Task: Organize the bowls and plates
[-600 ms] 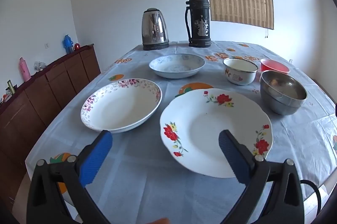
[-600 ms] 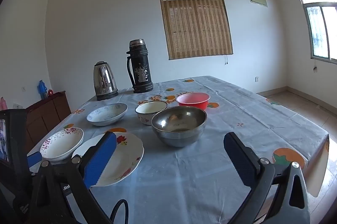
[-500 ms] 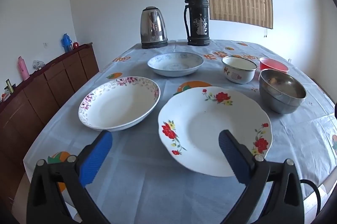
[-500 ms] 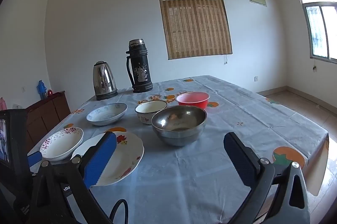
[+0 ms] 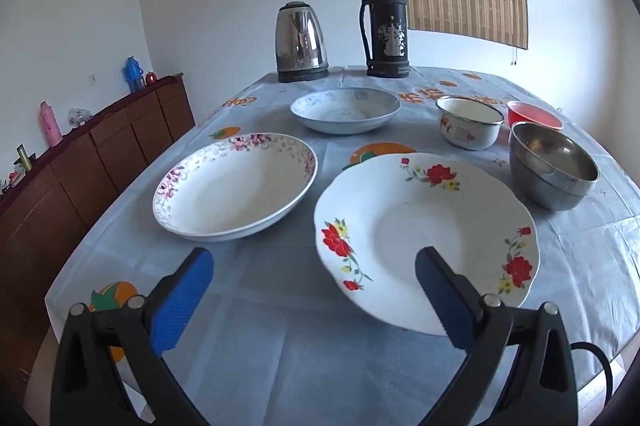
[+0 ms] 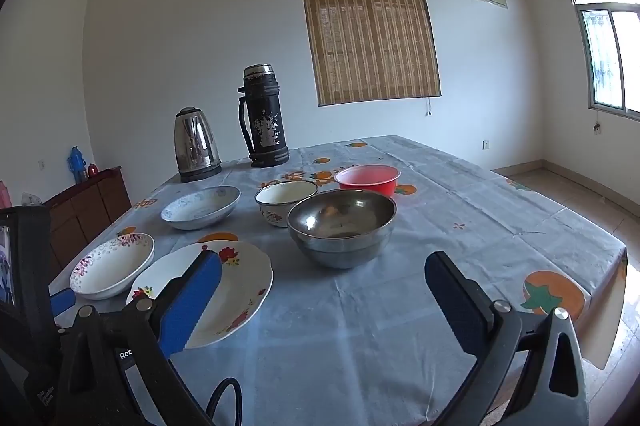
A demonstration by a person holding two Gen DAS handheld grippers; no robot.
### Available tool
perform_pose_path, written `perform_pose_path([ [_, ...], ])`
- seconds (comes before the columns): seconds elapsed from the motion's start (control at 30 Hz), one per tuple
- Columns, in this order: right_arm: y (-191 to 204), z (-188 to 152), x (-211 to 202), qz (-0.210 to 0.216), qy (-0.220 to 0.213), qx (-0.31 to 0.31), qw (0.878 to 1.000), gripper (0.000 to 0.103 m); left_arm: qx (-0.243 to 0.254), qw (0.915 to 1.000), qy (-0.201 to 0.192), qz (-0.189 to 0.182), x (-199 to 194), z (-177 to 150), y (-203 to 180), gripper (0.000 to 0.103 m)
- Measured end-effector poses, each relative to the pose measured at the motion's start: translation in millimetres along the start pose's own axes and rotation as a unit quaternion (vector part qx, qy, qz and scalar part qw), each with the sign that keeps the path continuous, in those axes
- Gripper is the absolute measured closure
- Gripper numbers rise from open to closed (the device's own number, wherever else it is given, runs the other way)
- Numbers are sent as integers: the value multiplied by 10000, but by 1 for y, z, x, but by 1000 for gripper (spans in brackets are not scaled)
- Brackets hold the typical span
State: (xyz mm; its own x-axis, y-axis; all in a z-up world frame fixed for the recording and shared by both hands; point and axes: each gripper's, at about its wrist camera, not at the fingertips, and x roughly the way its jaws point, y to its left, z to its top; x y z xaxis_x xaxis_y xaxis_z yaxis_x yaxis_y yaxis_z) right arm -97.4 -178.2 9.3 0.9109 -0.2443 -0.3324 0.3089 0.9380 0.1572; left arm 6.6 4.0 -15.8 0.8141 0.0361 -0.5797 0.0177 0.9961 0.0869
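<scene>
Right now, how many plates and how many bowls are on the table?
Plates: 3: red-flower plate, purple-flower plate, blue-pattern plate
Bowls: 3: steel bowl, white enamel bowl, red bowl
Total: 6

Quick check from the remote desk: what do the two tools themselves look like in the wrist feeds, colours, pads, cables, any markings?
Both match: the left tool and right tool have black plastic V-shaped frames with silver pivot bolts and two fingers faced with ribbed blue pads. A black cable loops beside each. The right tool's frame carries white lettering starting "Rob", the rest hidden. No sleeves or hands visible.
</scene>
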Motion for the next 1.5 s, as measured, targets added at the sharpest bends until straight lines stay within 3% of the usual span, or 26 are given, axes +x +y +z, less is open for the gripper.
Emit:
perform_pose_path([
  [1.5, -3, -2, 11, 80, 136, 95, 9998, 1, 60, 9998, 181, 47, 12, 0, -3, 0],
])
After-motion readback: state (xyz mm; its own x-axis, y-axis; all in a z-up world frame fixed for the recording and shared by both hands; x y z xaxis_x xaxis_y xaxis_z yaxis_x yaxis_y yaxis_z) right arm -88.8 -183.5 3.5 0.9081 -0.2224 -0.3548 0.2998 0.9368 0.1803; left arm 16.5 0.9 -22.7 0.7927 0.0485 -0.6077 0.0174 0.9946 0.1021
